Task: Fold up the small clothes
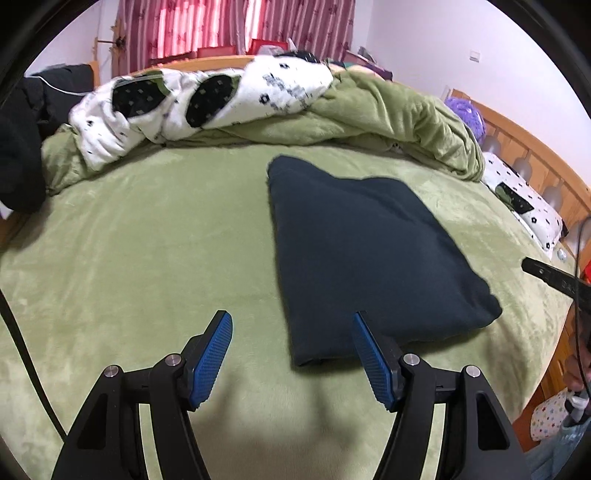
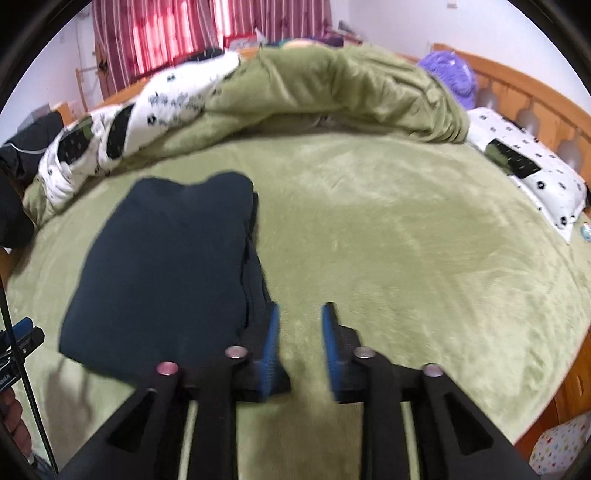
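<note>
On the green bed (image 1: 147, 229), centre-right of the left view, the dark garment (image 1: 369, 251) is lying folded while the left gripper (image 1: 291, 328) and right gripper (image 2: 300, 314) are hovering apart and empty, so smoothing or setting aside seems next.

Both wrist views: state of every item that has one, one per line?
Dark garment: folded into a rectangle, lying flat on the bed, not held.
Left gripper: open, nothing between its fingers.
Right gripper: open, empty, beside the garment.
Green blanket: bunched up along the far side.
Curtains: drawn shut.
</note>
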`<move>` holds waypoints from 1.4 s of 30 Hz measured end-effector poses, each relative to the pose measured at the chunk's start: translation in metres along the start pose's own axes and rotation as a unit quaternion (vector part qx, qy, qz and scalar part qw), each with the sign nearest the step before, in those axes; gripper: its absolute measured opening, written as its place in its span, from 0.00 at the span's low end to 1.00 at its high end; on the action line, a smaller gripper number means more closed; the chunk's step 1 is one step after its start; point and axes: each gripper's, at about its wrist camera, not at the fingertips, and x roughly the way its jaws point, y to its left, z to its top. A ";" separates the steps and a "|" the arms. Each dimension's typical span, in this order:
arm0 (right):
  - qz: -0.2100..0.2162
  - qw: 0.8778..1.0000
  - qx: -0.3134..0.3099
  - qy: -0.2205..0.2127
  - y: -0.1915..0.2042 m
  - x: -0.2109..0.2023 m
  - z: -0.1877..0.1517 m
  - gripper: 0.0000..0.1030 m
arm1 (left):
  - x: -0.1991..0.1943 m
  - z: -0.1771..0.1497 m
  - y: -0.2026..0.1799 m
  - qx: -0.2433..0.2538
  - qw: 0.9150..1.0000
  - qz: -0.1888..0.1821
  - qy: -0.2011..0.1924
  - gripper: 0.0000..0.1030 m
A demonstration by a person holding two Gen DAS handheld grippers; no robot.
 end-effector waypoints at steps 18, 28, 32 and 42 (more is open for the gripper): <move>0.032 0.998 -0.016 -0.041 0.054 -0.124 -0.045 0.73 | -0.118 -0.009 -0.019 0.009 0.997 0.046 -0.064 0.84; 0.011 0.998 -0.029 -0.054 0.070 -0.148 -0.062 0.82 | -0.136 -0.021 -0.014 0.005 0.997 0.043 -0.067 0.84; 0.010 0.998 -0.032 -0.047 0.075 -0.149 -0.065 0.82 | -0.142 -0.027 -0.013 0.008 0.997 0.045 -0.068 0.84; 0.010 0.998 -0.030 -0.050 0.083 -0.157 -0.067 0.82 | -0.149 -0.031 -0.012 0.010 0.996 0.049 -0.073 0.84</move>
